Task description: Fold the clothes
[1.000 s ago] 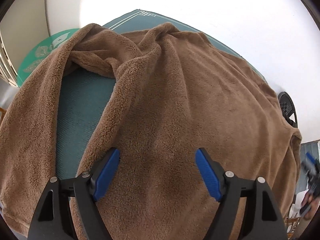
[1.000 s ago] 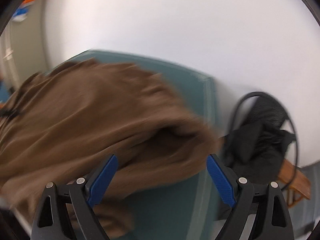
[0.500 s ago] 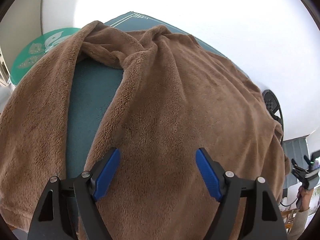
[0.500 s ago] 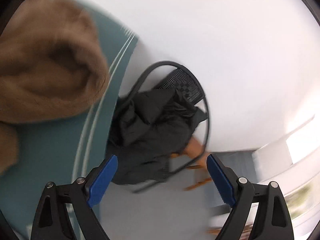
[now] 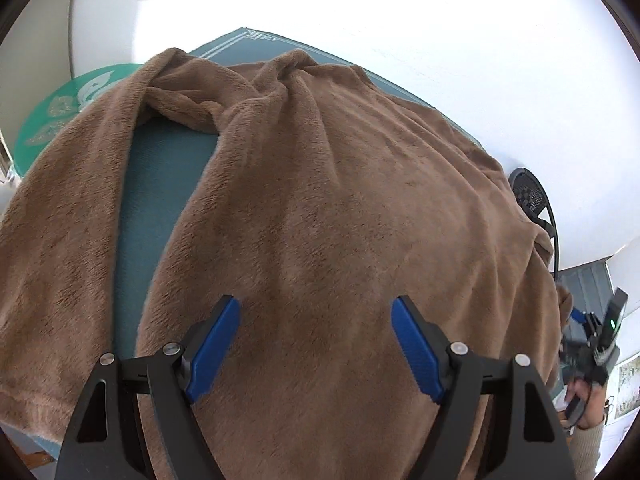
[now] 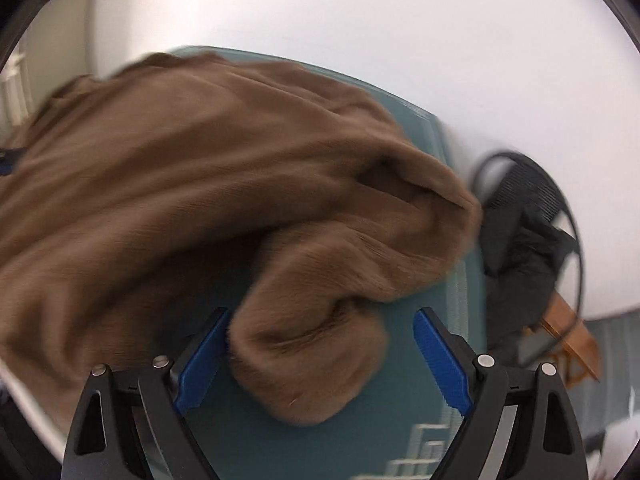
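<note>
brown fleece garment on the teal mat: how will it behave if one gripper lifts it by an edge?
The brown fleece garment is probably floppy: it lies in soft folds and ridges, so a lifted edge would likely sag and trail. Its thick pile looks grippy rather than slippery. It covers most of the teal mat, so it may drag heavily.

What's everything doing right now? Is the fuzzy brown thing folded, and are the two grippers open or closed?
Brown fleece garment: spread out and rumpled on the teal mat, not folded; one sleeve end lies bunched between the right gripper's jaws.
Teal mat: lying flat, mostly covered.
Left gripper: open, over the garment, holding nothing.
Right gripper: open, holding nothing.
Black jacket: draped over a chair.
</note>
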Demonstrator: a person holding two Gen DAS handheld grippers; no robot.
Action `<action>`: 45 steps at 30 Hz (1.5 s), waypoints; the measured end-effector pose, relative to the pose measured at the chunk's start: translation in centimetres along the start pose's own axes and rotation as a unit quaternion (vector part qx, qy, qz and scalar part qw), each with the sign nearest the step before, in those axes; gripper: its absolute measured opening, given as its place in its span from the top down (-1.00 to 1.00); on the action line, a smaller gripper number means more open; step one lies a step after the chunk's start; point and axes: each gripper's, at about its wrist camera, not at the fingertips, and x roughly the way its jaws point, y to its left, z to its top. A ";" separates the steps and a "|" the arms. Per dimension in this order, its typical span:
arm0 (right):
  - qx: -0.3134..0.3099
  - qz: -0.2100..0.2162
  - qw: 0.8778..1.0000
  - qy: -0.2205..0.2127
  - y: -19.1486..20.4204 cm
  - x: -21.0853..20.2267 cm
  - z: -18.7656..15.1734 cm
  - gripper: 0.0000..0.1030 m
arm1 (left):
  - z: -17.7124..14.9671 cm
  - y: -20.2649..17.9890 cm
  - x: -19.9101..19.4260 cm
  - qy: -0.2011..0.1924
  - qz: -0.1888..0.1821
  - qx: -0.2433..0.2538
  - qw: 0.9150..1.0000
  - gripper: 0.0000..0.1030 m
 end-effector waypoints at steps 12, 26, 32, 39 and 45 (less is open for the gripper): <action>0.043 -0.021 0.991 -0.129 -2.3 -10.3 -7.5 -0.78 | -2.0 0.6 -1.0 -0.017 -0.001 -0.006 1.000 -0.59; -0.162 0.027 0.975 -0.148 10.5 -9.3 -10.1 -0.78 | -4.3 0.6 -3.2 -0.031 -0.011 -0.005 0.999 -0.59; -0.213 0.014 0.962 -0.169 13.5 -8.8 -8.7 -0.78 | -5.4 2.5 -4.7 -0.047 -0.005 -0.027 0.999 -0.59; -0.158 0.014 0.963 -0.220 14.1 -9.7 -6.2 -0.77 | -6.5 3.7 -5.2 -0.052 -0.004 -0.033 0.998 -0.59; -0.175 0.006 0.962 -0.209 11.7 -10.5 -7.6 -0.77 | -7.1 4.2 -6.0 -0.060 -0.002 -0.028 0.998 -0.59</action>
